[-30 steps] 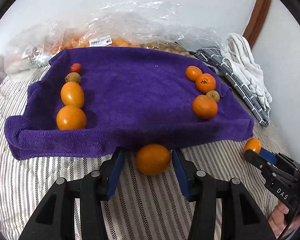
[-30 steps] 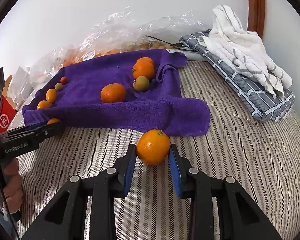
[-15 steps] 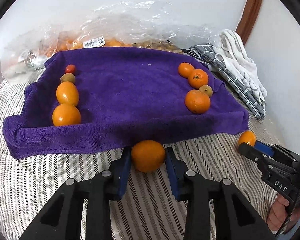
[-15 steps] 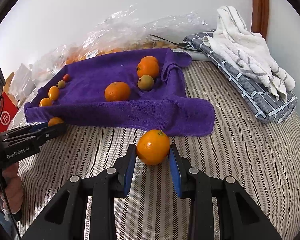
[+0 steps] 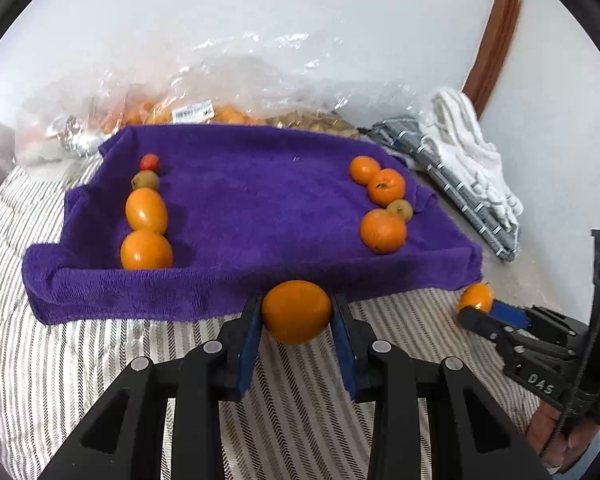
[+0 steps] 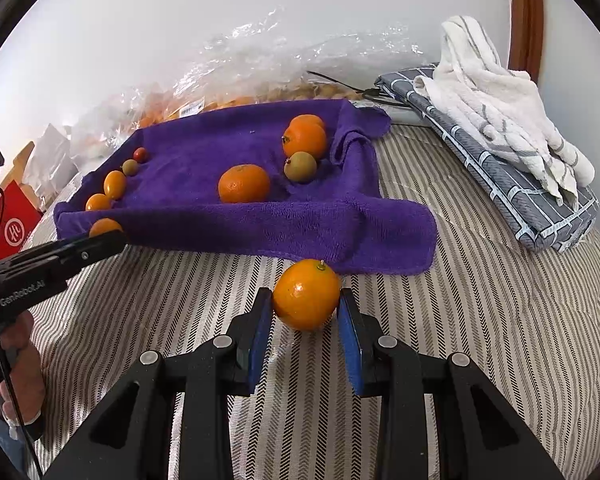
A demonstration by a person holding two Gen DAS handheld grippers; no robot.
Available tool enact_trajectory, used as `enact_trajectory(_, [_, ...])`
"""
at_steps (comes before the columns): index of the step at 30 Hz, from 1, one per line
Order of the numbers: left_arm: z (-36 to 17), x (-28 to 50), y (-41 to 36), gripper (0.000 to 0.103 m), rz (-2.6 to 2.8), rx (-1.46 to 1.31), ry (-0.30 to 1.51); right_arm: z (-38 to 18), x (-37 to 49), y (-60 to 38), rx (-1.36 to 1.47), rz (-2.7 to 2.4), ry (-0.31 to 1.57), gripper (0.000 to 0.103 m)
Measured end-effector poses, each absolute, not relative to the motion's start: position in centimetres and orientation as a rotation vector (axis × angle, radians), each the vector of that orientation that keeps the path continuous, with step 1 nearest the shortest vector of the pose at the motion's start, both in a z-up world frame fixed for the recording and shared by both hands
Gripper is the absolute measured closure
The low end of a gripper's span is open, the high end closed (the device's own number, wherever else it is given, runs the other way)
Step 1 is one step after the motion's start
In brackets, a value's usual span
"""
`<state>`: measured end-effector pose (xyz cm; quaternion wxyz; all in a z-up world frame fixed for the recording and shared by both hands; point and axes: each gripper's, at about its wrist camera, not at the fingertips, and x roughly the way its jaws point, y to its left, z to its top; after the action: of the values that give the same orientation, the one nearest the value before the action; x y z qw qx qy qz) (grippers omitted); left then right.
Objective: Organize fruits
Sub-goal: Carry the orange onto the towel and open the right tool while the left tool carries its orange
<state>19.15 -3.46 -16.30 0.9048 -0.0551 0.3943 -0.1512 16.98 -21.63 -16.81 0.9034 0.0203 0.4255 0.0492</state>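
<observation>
A purple towel (image 5: 252, 216) lies on the striped bed with fruit in two rows. Its left row holds a small red fruit (image 5: 149, 162), a greenish one and two oranges (image 5: 146, 250); its right row holds several oranges (image 5: 383, 231) and a small greenish fruit. My left gripper (image 5: 296, 314) is shut on an orange (image 5: 296, 312) at the towel's front edge. My right gripper (image 6: 306, 302) is shut on another orange with a stem (image 6: 306, 294), just before the towel's (image 6: 260, 216) front right corner. The right gripper also shows at the right of the left wrist view.
Clear plastic bags of fruit (image 5: 228, 92) lie behind the towel against the wall. Folded grey and white cloths (image 6: 500, 136) sit at the right. A red box (image 6: 14, 226) stands at the far left. Striped bedding (image 6: 480, 320) spreads in front.
My left gripper's jaws have closed onto the orange that lay between them, and it has edged toward the towel's front edge. The right gripper holds its orange in the same place.
</observation>
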Motion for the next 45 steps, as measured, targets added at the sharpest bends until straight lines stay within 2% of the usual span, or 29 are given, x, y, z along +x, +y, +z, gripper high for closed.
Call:
enact_trajectory(30, [-11.9, 18.5, 3.3, 0.071, -0.179, -0.284, 0.614, -15.2, 16.0, -21.2, 0.05, 0.137, 0.805, 0.07])
enact_trajectory(45, [-11.4, 18.8, 5.2, 0.071, -0.109, -0.284, 0.622, -8.9, 17.5, -19.6, 0.063, 0.159, 0.72, 0.07])
